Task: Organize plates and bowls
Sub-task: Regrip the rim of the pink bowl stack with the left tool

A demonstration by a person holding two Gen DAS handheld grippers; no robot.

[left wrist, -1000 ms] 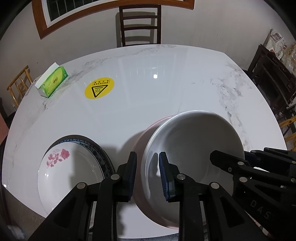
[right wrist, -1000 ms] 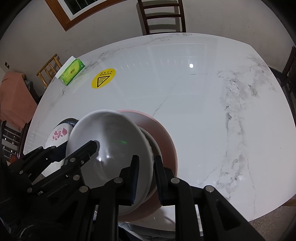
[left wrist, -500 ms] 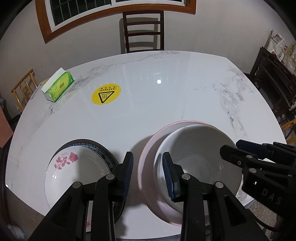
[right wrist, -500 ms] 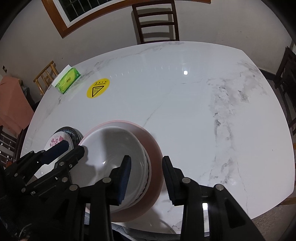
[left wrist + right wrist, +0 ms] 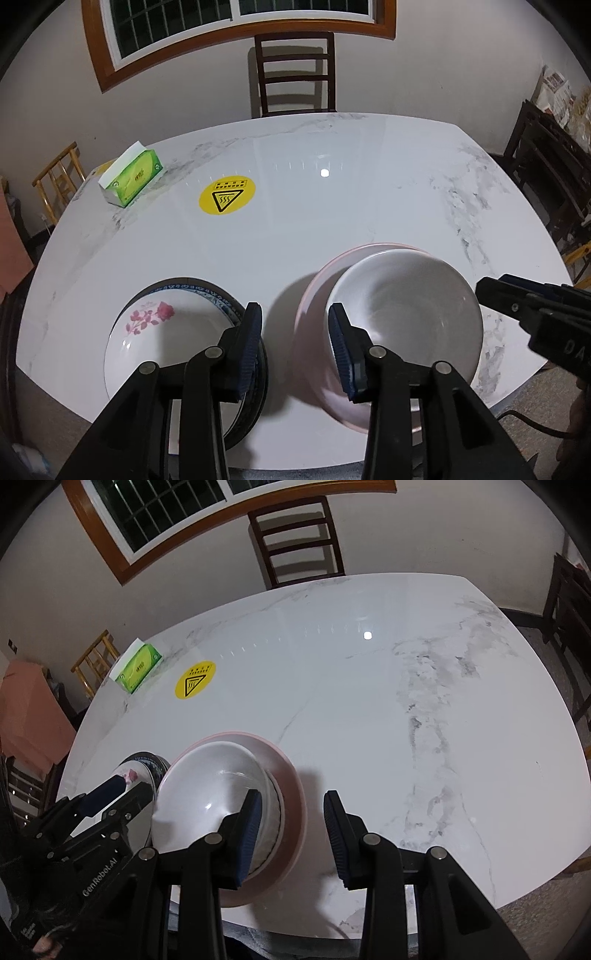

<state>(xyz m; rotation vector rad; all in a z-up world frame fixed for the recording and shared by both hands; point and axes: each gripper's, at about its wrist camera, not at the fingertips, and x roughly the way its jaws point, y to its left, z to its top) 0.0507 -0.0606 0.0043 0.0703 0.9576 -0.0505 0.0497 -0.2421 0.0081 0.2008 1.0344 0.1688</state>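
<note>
Both grippers have let go of the white bowl, which now sits nested in the pink bowl on the marble table. Left gripper: fingers spreading, nothing gripped, straddling the bare gap between the flowered plate and the pink bowl. Right gripper: fingers parted, nothing gripped, over the bowls' right edge.

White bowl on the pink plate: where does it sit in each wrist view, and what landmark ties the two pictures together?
Left wrist view: white bowl lower right, nested on the pink plate.
Right wrist view: white bowl lower left of centre.
Shared landmark: yellow warning sticker on the marble table.
</note>
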